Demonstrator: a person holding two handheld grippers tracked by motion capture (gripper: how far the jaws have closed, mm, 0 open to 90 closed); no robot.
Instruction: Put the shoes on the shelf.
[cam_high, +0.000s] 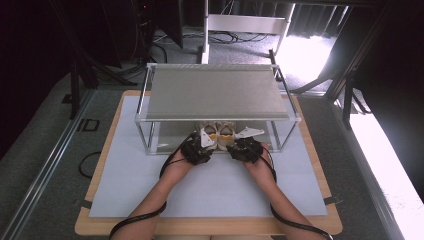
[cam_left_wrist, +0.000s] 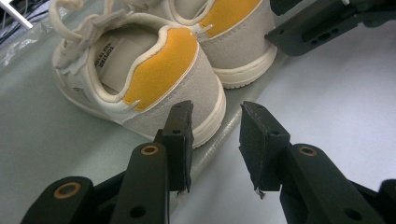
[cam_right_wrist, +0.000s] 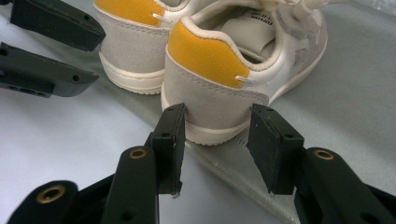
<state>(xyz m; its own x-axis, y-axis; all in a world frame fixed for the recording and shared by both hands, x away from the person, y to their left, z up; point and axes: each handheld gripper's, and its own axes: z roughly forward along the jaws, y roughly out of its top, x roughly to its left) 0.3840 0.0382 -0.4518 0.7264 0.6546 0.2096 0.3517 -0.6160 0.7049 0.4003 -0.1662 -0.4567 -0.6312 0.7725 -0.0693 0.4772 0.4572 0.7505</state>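
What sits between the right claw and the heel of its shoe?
Nothing: in the right gripper view the right claw stands open just behind the shoe, its heel at the gap between the jaws, not gripped.

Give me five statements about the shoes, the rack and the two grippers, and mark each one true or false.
1. The two shoes stand on the rack's bottom level, under its top shelf. True.
2. Each shoe has a blue heel patch. False: the heel patches are yellow-orange.
3. The left gripper is clamped on a shoe's heel. False: its jaws stand apart just behind the heel of the left shoe, with nothing between them.
4. The right gripper has its jaws on either side of the heel of the right shoe. True, though they do not visibly press on it.
5. The shoes lie tipped on their sides. False: both stand upright on their soles, heels toward the person.
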